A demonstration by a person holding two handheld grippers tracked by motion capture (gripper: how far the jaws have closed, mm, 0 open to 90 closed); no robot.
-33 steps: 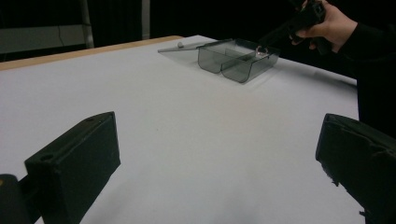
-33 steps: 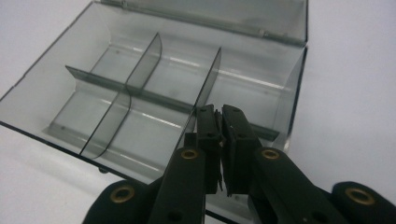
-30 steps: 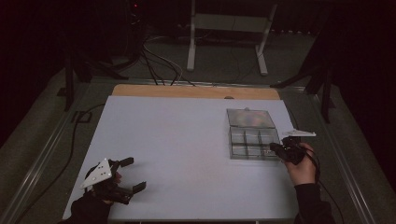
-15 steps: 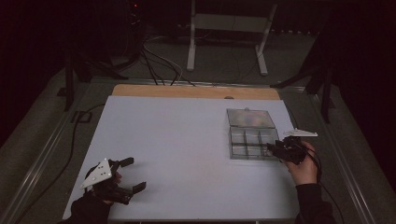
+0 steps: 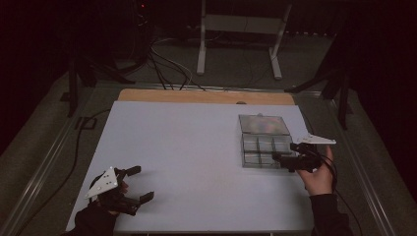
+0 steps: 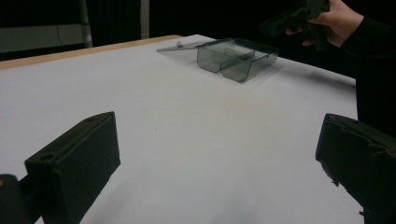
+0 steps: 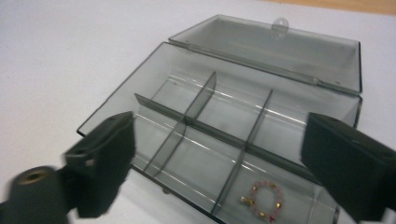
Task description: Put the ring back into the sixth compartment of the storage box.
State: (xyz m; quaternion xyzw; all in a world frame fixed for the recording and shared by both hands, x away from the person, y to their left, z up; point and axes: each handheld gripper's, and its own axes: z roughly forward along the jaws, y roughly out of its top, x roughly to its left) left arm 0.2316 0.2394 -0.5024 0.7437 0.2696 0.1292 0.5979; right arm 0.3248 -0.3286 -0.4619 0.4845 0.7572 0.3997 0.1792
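A smoky-grey clear plastic compartment box (image 7: 224, 121) sits toward the right side of the white table, its hinged lid (image 7: 275, 46) swung open and lying back flat behind it. Thin dividers split the tray into six cells. In one near-row cell rests a small pink beaded bracelet with gold bits (image 7: 262, 199) — lying flat.

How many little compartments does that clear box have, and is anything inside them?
6, in two rows of three inside the clear box. The near row's right-hand compartment holds a pink beaded bracelet, though the right gripper partly covers it; the other five look empty.
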